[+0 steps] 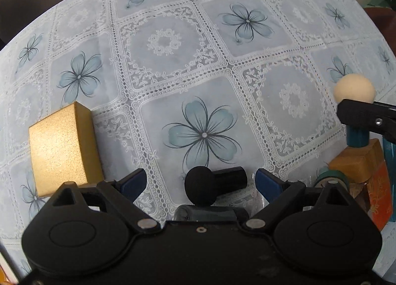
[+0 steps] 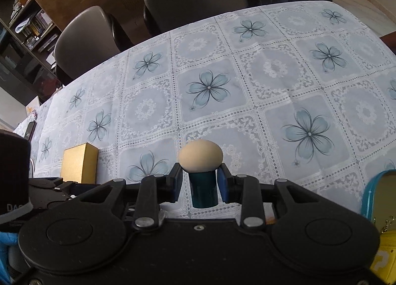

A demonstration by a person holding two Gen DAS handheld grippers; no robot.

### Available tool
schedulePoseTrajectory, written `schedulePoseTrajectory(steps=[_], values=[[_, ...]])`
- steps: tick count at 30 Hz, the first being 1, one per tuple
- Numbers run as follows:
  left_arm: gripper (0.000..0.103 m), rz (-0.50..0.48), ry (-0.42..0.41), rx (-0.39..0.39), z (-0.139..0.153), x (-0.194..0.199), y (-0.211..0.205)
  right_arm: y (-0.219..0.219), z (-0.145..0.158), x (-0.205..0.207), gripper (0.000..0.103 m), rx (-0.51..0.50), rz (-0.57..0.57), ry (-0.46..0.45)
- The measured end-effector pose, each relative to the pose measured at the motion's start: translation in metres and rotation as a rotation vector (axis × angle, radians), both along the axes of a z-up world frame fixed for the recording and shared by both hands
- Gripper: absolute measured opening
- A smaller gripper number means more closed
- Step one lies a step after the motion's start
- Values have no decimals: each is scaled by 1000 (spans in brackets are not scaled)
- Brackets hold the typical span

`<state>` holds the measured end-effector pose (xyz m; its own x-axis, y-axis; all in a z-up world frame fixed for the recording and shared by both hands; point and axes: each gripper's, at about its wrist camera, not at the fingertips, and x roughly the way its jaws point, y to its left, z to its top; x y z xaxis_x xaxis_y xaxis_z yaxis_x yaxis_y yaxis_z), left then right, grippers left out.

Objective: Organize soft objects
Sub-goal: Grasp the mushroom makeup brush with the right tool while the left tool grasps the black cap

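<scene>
Right gripper [image 2: 200, 181] clamps the cream sponge puff [image 2: 200, 155] by its teal handle, mid-carry. Left gripper [image 1: 200, 181] hangs open over the black puff [image 1: 201, 186]; likely next: close on it.

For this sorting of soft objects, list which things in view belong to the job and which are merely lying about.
Belong to the job:
- cream-headed sponge on a teal handle, between the right gripper fingers
- black sponge, lying between the open left gripper fingers

Lying about:
- gold box
- chairs
- floral tablecloth
- yellow pouch
</scene>
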<state>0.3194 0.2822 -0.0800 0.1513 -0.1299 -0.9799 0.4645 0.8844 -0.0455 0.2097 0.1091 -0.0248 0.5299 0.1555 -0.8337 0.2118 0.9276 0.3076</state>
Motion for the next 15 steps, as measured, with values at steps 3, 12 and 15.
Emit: schedulePoseTrajectory(steps=[3, 12, 15], values=[[95, 22, 18, 22, -10, 5, -1, -4, 2, -6, 33, 0, -4, -5], [62, 83, 73, -40, -20, 14, 4, -1, 10, -18, 33, -9, 14, -17], [55, 105, 81, -77, -11, 12, 9, 5, 15, -21, 33, -16, 34, -24]])
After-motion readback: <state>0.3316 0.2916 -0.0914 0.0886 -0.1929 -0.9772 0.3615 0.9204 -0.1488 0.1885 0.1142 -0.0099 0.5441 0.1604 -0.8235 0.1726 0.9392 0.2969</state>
